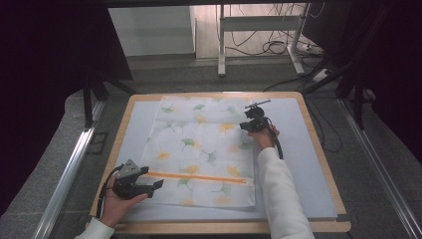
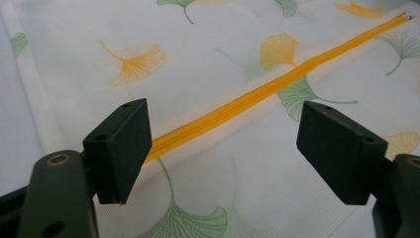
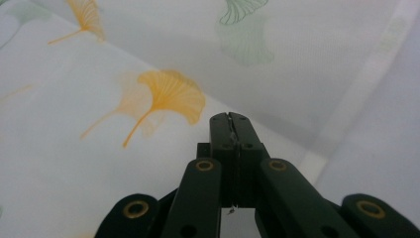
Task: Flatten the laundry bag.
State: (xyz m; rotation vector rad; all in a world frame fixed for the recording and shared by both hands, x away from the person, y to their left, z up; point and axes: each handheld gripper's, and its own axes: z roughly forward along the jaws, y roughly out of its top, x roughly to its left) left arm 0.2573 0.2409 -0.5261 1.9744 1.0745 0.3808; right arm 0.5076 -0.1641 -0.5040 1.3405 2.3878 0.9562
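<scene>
My left gripper [image 2: 223, 148], jaws wide over the orange zipper [image 2: 257, 91] of the pillowcase [image 1: 199, 144] flat on the worktop [image 1: 308, 149]; right gripper [image 3: 231, 121] closed; I'd align before closing

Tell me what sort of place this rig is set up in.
Probably a lab or recording workspace, not a home: a wooden-edged table with a ginkgo-print fabric cover stands between dark curtains, with loose cables and a metal desk frame on the floor behind.
</scene>
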